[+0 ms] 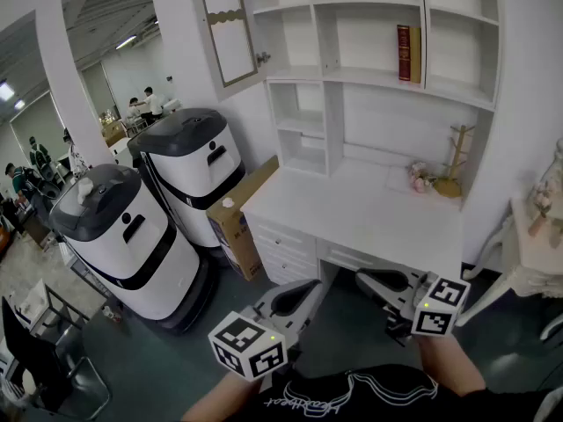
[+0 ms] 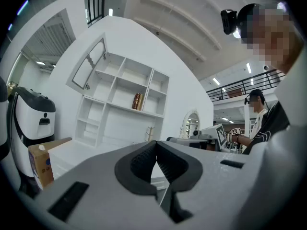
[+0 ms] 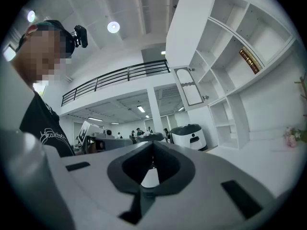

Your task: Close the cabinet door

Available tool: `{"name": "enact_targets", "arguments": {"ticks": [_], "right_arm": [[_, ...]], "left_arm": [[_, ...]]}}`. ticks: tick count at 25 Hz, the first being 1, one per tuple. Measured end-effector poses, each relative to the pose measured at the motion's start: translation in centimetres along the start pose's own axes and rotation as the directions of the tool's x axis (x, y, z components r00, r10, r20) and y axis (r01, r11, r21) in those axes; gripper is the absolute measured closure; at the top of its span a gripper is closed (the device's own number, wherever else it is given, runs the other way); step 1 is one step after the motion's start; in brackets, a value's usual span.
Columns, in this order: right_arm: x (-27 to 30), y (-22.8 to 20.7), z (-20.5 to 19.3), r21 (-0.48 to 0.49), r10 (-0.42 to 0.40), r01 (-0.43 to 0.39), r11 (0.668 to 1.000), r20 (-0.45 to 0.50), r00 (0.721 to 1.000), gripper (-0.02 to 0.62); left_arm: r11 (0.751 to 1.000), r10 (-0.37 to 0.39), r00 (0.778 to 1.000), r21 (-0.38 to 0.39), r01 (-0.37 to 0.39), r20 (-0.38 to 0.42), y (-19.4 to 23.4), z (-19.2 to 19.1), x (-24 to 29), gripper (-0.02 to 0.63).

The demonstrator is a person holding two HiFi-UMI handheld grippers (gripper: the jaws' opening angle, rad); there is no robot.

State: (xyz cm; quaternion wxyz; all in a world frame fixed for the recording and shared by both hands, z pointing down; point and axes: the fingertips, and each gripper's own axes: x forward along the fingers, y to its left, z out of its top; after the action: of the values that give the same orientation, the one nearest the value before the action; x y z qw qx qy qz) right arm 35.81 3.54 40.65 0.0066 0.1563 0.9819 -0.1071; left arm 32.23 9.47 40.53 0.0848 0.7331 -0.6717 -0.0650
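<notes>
Head view: cabinet door (image 1: pixel 227 26) stands open at the upper left of the hutch (image 1: pixel 369 77), swung out to the left, above the desk (image 1: pixel 352 209); red book (image 1: pixel 404 53) upright on the top shelf; wooden stand (image 1: pixel 455 161) at the desk's back right; box (image 1: pixel 237 218) leans against the desk's left end, two white machines (image 1: pixel 189 170) beside it. Left gripper (image 1: pixel 310 287) and right gripper (image 1: pixel 364 278) are low in the frame, in front of the desk and well apart from the door; both point level.

Left gripper view: left gripper (image 2: pixel 156 146) clenched, pads touching at the tips, nothing between them; door (image 2: pixel 88 66) ajar far ahead, upper left; book (image 2: pixel 136 101) on its shelf; box (image 2: pixel 45 159) at lower left.

Right gripper view: right gripper (image 3: pixel 152 146) clenched too, tips together, empty; door (image 3: pixel 191 86) open in the distance, hutch to its right, book (image 3: pixel 250 61) above; one machine (image 3: pixel 189 135) below the door.
</notes>
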Motion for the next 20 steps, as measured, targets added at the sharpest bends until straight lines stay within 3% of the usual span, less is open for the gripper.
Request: {"name": "enact_targets", "arguments": {"ticks": [11, 20], "right_arm": [[0.2, 0.0, -1.2, 0.023, 0.006, -0.005, 1.000, -0.028, 1.000, 0.589], [2.8, -1.1, -2.1, 0.054, 0.006, -0.003, 0.999, -0.046, 0.999, 0.589]], "left_arm": [[1.000, -0.005, 1.000, -0.016, 0.004, -0.016, 0.0, -0.8, 0.1, 0.601], [0.998, 0.013, 1.000, -0.064, -0.013, -0.011, 3.0, -1.3, -0.6, 0.601]]}}
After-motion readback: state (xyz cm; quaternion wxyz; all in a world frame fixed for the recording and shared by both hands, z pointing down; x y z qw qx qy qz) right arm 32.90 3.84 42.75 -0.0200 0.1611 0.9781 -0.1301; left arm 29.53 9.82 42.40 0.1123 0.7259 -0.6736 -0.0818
